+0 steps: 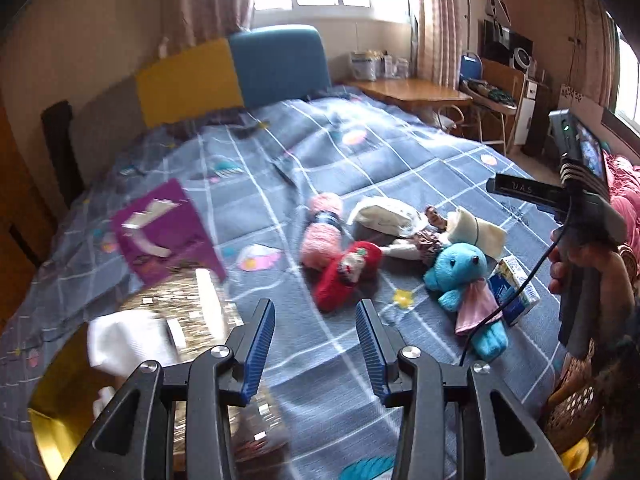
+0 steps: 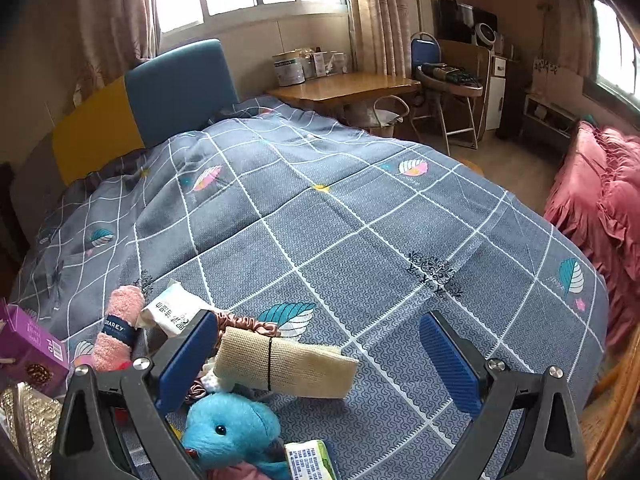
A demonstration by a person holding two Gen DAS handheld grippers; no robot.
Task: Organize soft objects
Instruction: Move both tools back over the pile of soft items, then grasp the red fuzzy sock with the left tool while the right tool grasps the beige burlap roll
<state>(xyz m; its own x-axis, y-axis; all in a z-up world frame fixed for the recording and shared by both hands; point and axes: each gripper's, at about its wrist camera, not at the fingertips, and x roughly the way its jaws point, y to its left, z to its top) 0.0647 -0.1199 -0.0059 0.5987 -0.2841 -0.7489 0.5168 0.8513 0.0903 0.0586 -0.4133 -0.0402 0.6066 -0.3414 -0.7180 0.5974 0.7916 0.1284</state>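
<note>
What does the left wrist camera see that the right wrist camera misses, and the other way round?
Only the left wrist view shows the red knitted doll, the shiny gold bag with white cloth on it, and the other handheld gripper at its right edge.

Only the right wrist view shows the ruffled pink bedding beside the bed and the black crest print on the cover.

Both show the grey checked bedcover, blue plush toy, pink fluffy roll, beige banded cloth roll and purple box. Each view's own gripper, left and right, is open and empty.

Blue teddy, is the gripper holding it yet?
No: the blue teddy lies loose on the bed, and both the left gripper and right gripper are open and empty.
</note>
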